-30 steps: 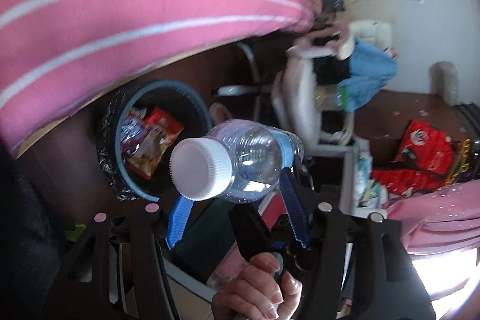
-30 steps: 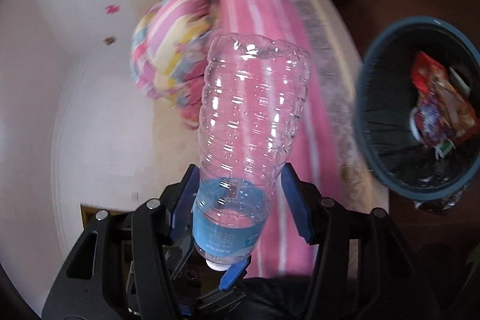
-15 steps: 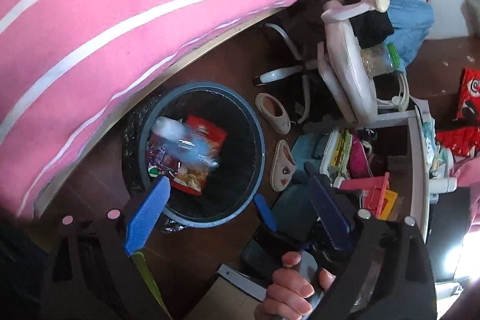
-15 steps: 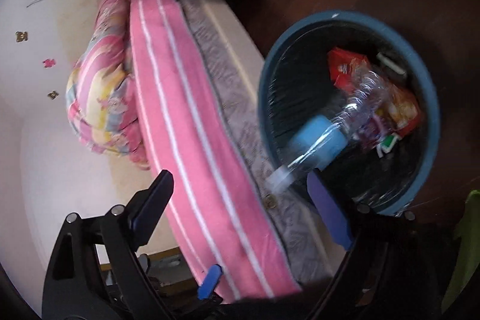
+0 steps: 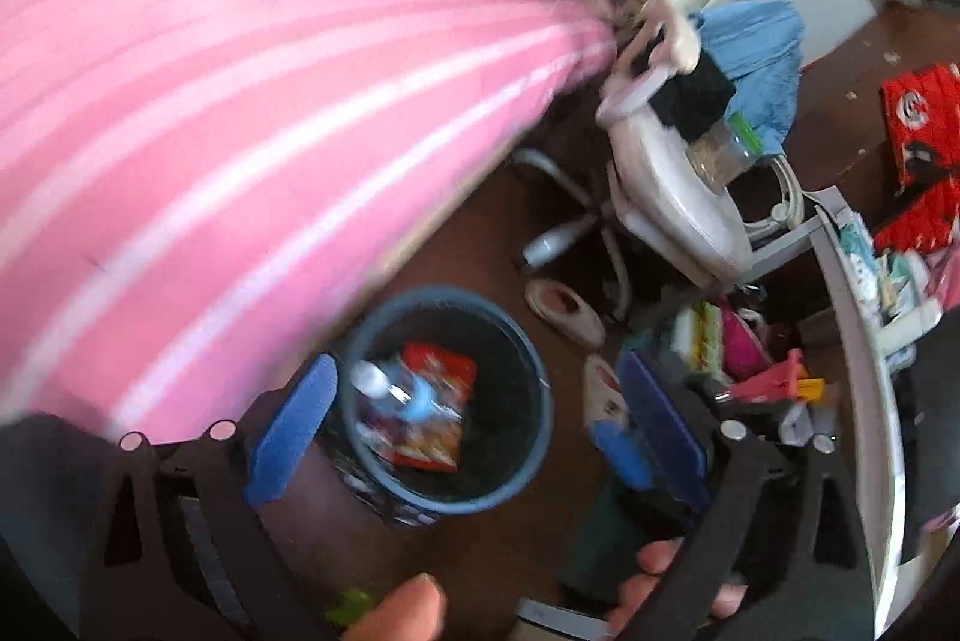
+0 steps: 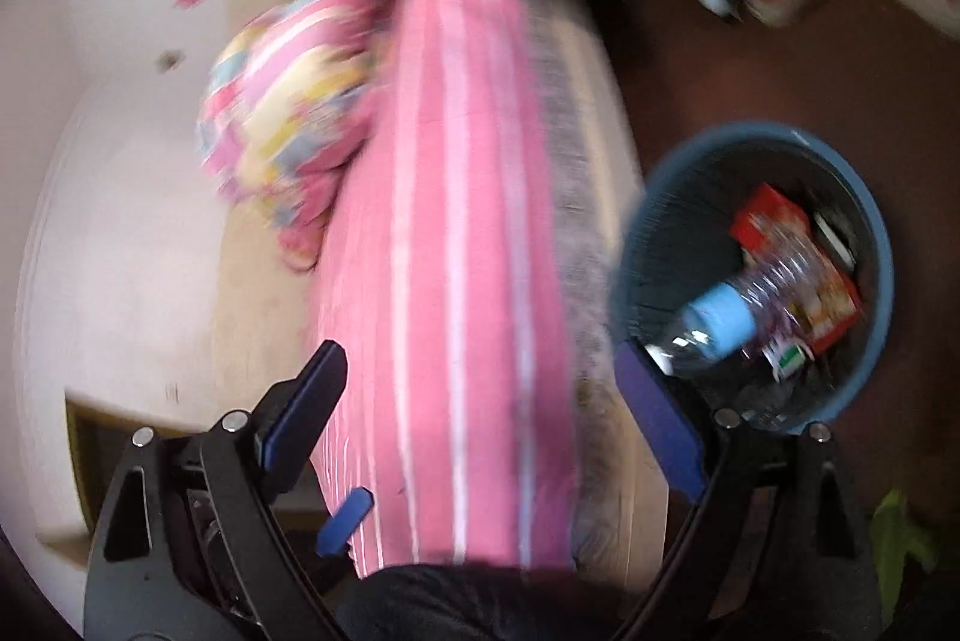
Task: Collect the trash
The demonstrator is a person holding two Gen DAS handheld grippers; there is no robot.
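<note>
A clear plastic bottle (image 5: 393,392) with a blue label lies inside the blue trash bin (image 5: 543,404) on top of red snack wrappers (image 5: 441,371). My left gripper (image 5: 474,416) is open and empty above the bin. In the right wrist view the bottle (image 6: 732,311) lies in the bin (image 6: 879,251) at the right. My right gripper (image 6: 480,419) is open and empty over the pink striped bed edge.
The pink striped bed (image 5: 210,101) fills the left. A white chair (image 5: 672,185) with blue clothes stands beyond the bin. Slippers (image 5: 564,305) lie on the dark wood floor. A cluttered shelf (image 5: 864,281) and red packets (image 5: 918,119) are at the right.
One second ago both grippers held the bottle. The jaws opened and the bottle dropped into the bin. Both grippers have since drawn back from the bin.
</note>
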